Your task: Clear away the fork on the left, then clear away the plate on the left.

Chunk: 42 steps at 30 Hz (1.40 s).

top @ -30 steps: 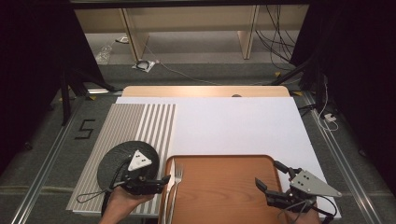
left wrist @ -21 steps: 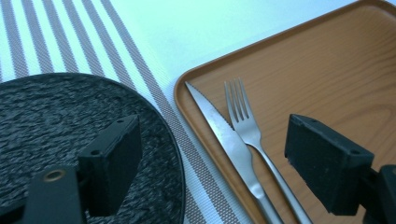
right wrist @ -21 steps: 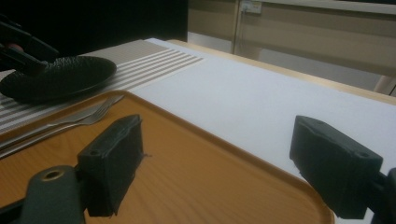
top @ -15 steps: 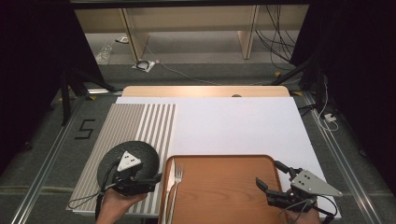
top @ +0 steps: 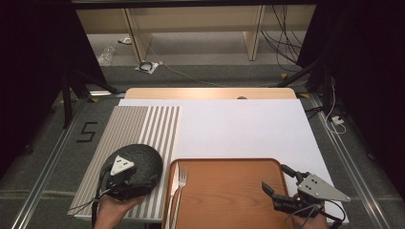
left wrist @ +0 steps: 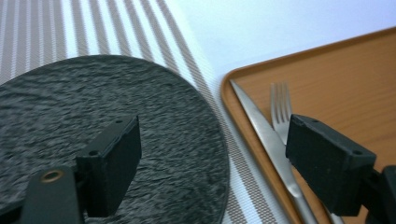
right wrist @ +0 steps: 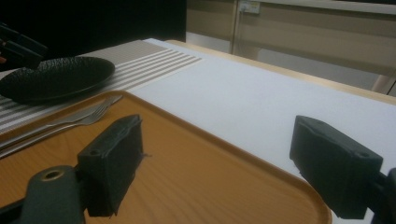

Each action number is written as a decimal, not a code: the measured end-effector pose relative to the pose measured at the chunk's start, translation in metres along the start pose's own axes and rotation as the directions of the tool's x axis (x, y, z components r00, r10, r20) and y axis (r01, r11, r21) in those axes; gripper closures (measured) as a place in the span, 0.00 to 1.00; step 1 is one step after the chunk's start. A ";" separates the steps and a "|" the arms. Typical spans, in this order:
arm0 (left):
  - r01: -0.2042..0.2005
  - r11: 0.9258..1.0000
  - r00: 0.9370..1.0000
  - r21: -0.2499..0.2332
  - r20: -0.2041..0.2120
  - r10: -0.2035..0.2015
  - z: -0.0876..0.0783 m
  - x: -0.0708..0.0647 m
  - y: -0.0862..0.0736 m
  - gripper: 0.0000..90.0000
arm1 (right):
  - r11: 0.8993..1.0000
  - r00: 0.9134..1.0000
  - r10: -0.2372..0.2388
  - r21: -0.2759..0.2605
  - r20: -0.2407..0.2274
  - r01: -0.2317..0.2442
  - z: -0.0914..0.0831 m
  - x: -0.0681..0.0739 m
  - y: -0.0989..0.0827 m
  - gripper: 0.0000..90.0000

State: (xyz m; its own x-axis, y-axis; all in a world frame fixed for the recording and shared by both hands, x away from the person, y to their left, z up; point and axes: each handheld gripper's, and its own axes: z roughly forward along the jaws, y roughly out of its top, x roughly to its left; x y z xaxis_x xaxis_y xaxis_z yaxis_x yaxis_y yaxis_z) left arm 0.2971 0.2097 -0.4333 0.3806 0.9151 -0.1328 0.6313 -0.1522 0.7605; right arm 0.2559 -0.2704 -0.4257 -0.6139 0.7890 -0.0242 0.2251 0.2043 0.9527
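A black textured plate (top: 138, 160) (left wrist: 93, 121) rests on the striped placemat (top: 138, 126) at the front left. My left gripper (top: 141, 180) (left wrist: 215, 140) hovers open over the plate's right part, holding nothing. A fork (top: 180, 183) (left wrist: 280, 100) and a knife (top: 172, 188) (left wrist: 261, 130) lie side by side along the left edge of a brown wooden tray (top: 229, 191) (left wrist: 336, 84). Open and holding nothing, my right gripper (top: 274, 177) (right wrist: 219, 140) sits low over the tray's right edge (right wrist: 187, 177). In the right gripper view the plate (right wrist: 56, 79) and fork (right wrist: 88, 116) lie far left.
A white mat (top: 239, 129) covers the table's middle and right, with a strip of bare wood (top: 210, 93) at the far edge. Beyond the table are floor, cables and shelving legs. The tray fills the front centre.
My left gripper has drawn back leftwards from the tray's left edge to over the plate. The plate, cutlery and right gripper stay put.
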 end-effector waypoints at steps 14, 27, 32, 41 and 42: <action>0.116 0.993 0.990 -0.035 -0.080 -0.119 -0.009 0.021 -0.007 0.20 | 1.000 1.000 0.002 0.011 0.004 -0.002 0.000 0.000 0.000 0.20; 0.282 0.957 0.953 -0.066 -0.095 -0.287 -0.018 0.042 -0.015 0.20 | 1.000 1.000 0.002 0.000 0.002 -0.002 0.000 0.000 0.000 0.20; 0.326 0.942 0.940 -0.076 -0.081 -0.332 -0.020 0.046 -0.018 0.19 | 1.000 1.000 -0.002 0.006 0.003 0.002 0.000 0.000 0.000 0.20; 0.423 0.899 0.898 -0.118 -0.076 -0.433 -0.025 0.056 -0.025 0.19 | 1.000 1.000 -0.011 0.007 0.004 0.011 -0.001 0.002 0.001 0.20; 0.433 0.893 0.893 -0.121 -0.076 -0.443 -0.026 0.058 -0.026 0.19 | 1.000 1.000 -0.013 0.009 0.004 0.013 -0.001 0.002 0.000 0.20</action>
State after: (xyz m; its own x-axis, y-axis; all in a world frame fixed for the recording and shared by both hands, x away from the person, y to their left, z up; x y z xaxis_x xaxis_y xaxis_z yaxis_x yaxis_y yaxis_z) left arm 0.2852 0.2759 -0.4440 0.0088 0.9133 -0.4071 0.6471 0.3052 0.6987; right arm 0.2541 -0.2694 -0.4250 -0.6134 0.7889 -0.0377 0.2237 0.2194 0.9496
